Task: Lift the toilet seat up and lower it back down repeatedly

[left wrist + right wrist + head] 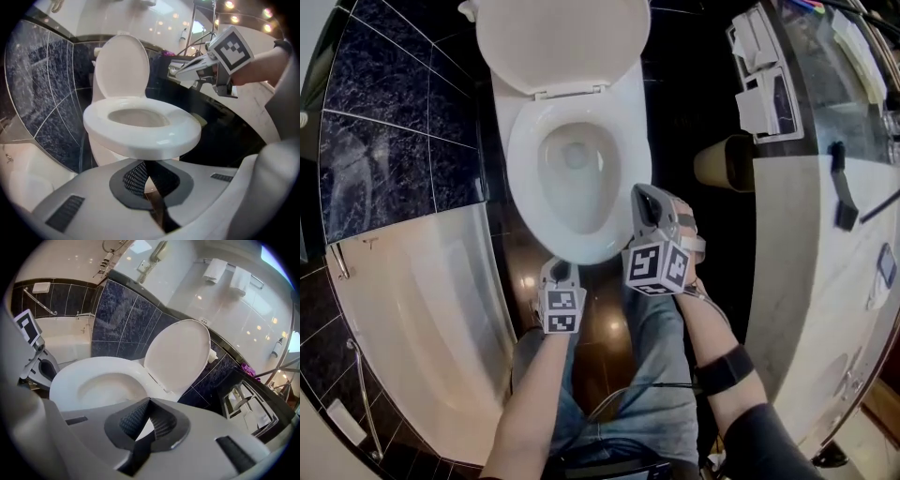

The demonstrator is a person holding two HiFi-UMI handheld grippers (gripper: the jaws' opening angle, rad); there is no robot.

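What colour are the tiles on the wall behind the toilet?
The wall tiles are dark blue with whitish marbling, clearest in the right gripper view.

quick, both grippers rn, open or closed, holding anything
left gripper: closed, jaws together, holding nothing.
right gripper: closed, jaws together, holding nothing.

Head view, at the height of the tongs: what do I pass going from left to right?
bathtub → left tongs → right tongs → marble counter
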